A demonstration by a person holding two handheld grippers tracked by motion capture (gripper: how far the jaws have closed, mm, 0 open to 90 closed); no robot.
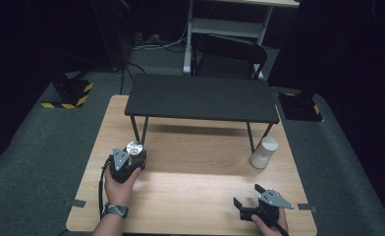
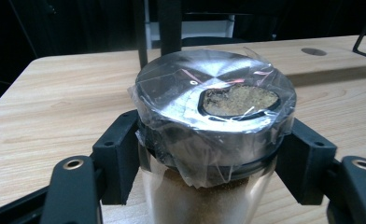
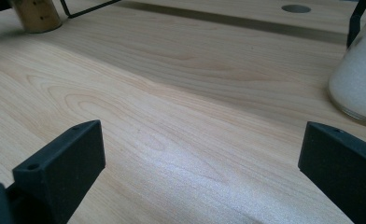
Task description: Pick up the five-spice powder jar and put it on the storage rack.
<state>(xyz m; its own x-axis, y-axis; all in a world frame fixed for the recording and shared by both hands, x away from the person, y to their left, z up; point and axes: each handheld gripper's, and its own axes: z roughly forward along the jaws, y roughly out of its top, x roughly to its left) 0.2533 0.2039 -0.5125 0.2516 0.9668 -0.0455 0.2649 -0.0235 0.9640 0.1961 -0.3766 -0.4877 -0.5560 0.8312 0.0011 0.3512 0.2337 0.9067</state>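
Near the left edge of the wooden table (image 1: pixel 190 196), about midway along it, the left tongs (image 2: pixel 209 168) grip a glass spice jar (image 2: pixel 204 196) just under its cap, one black jaw on each side. The jar stands upright on the table and holds a tan powder. Its silver metal cap (image 2: pixel 214 88) is wrapped in clear plastic film (image 2: pixel 209 163), and an opening in the top of the cap shows the powder inside. The person's left hand (image 1: pixel 119 189), with a watch (image 1: pixel 115 210) at the wrist, holds these tongs from behind.

Toward the far edge stands a low black shelf (image 1: pixel 200 98) on thin metal legs. Just beside its right front leg, near the right edge, sits a white jar (image 1: pixel 264 153) filled with white grains.

At the near right corner, the right tongs (image 1: pixel 248 195) gape wide with only bare wood between the jaws, held by the right hand (image 1: pixel 269 225).
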